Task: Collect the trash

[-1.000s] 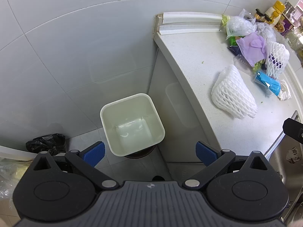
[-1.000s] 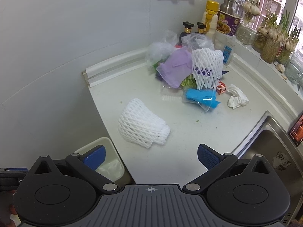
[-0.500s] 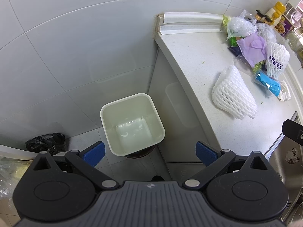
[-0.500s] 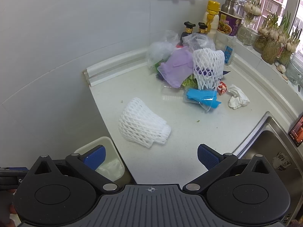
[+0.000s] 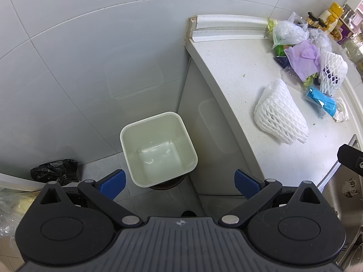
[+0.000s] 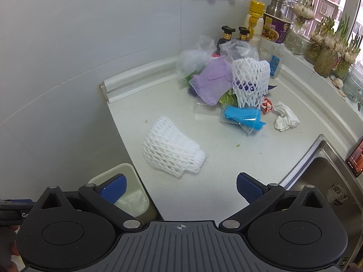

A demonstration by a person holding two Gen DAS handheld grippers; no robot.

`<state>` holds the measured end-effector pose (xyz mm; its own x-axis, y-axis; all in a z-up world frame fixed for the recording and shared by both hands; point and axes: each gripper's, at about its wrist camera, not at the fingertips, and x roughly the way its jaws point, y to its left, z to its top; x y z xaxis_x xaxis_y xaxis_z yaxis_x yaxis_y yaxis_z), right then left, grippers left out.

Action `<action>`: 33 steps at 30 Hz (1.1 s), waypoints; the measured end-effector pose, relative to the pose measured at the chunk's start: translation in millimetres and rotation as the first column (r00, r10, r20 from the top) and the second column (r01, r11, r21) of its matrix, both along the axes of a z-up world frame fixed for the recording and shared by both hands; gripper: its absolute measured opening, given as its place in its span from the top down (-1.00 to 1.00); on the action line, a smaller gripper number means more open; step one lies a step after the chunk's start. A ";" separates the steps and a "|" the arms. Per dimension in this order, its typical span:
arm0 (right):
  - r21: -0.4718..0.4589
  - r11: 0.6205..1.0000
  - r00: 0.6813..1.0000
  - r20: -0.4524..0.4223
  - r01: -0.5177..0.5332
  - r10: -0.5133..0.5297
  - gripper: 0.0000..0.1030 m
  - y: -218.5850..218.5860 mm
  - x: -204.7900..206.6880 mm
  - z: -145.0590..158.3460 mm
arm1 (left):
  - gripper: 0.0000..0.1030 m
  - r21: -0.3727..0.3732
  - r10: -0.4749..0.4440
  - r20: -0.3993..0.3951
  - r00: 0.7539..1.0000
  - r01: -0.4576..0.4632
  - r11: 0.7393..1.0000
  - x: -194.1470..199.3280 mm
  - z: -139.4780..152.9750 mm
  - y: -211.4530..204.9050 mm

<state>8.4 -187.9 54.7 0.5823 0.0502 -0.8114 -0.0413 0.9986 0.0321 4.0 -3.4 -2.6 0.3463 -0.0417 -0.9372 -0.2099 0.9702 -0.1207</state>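
An empty cream bin (image 5: 158,147) stands on the floor beside the counter end, below my open left gripper (image 5: 180,182). On the white counter (image 6: 215,181) lies a white foam net sleeve (image 6: 170,147), just ahead of my open right gripper (image 6: 181,187), which holds nothing. Farther back sits a trash pile: a purple glove (image 6: 211,79), a second foam net (image 6: 249,77), a blue wrapper in clear plastic (image 6: 242,116), a crumpled tissue (image 6: 284,116), a red wrapper (image 6: 266,105) and clear bags (image 6: 192,62). The same foam sleeve (image 5: 280,117) shows in the left wrist view.
A steel sink (image 6: 329,181) lies at the right. Sauce bottles (image 6: 226,34), a noodle cup (image 6: 275,29) and garlic jars (image 6: 326,54) line the back and the window ledge. A black bag (image 5: 55,172) sits on the floor left of the bin.
Both grippers have drifted very slightly; the right view has edged a little toward the counter. Nothing was picked up or released.
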 end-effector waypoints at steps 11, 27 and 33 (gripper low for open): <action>-0.002 1.000 1.000 -0.001 0.002 -0.002 -1.00 0.2 1.8 -1.2 | -0.98 -0.001 0.001 0.000 1.000 -0.001 1.000 -0.2 0.0 0.3; 0.079 0.997 0.994 0.109 0.022 -0.030 -1.00 -78.3 46.8 -29.4 | -0.94 -0.176 -0.133 0.159 0.978 0.161 0.971 28.7 -3.2 -33.7; 0.122 0.991 0.986 0.153 0.048 -0.066 -1.00 -110.8 77.4 -42.4 | -0.87 -0.305 -0.167 0.171 0.971 0.213 0.928 58.7 -18.8 -54.0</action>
